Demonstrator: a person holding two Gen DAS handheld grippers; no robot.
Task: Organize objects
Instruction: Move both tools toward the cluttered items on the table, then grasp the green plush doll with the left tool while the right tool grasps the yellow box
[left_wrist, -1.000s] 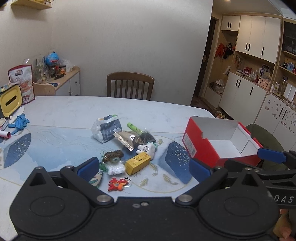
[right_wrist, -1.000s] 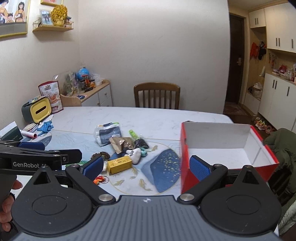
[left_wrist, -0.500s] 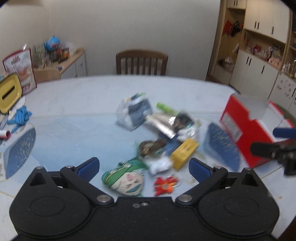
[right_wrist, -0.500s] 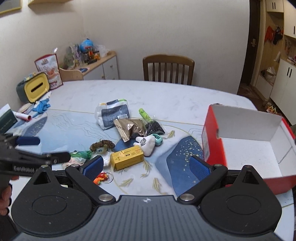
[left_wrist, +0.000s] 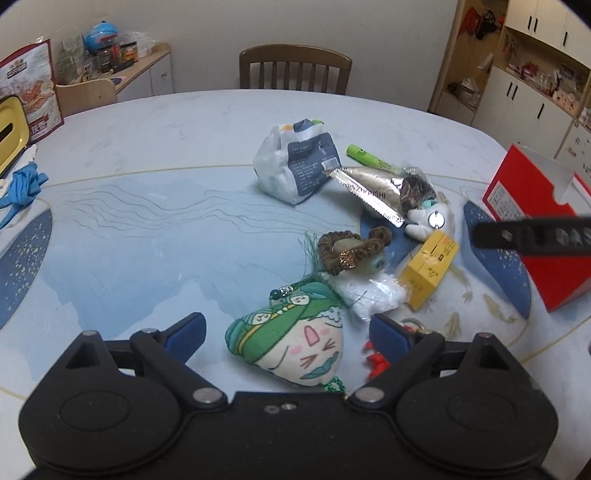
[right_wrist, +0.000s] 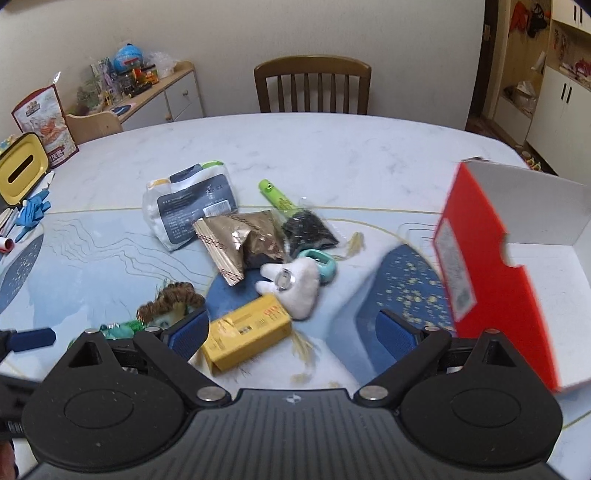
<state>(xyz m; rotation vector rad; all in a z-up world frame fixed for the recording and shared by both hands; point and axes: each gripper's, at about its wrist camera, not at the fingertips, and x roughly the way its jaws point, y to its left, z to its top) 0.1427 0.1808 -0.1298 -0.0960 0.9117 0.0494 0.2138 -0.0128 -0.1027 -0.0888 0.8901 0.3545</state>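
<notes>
In the left wrist view, the left gripper (left_wrist: 286, 330) is seen low in the frame with its fingers (left_wrist: 184, 328) spread wide and nothing held. A green-and-cream stuffed pouch (left_wrist: 291, 343) with a drawn face lies on the counter (left_wrist: 147, 229) between them, near the lower centre; whether either finger touches it cannot be told. Just right of it, a small red charm (left_wrist: 375, 360) is partly hidden behind the right-hand finger. Above the pouch, a brown hair tie (left_wrist: 351, 245) and a white crinkled wrapper (left_wrist: 373, 291) are found, with a yellow box (left_wrist: 430, 269) just beside them on the right.

In the right wrist view, the right gripper (right_wrist: 291, 332) is likewise shown with fingers (right_wrist: 397, 332) wide apart and empty, above the yellow box (right_wrist: 247, 338) at lower centre. A white plush toy (right_wrist: 299, 286) with a metal ring lies just above the box, touching a teal ring (right_wrist: 321, 262). Higher up, a gold foil packet (right_wrist: 240, 240), a white-and-navy bag (right_wrist: 188, 208), a green marker (right_wrist: 277, 195) and a small dark packet (right_wrist: 308, 229) are clustered at centre. An open red box (right_wrist: 491, 280) with a white inside stands at the right edge, blurred.
</notes>
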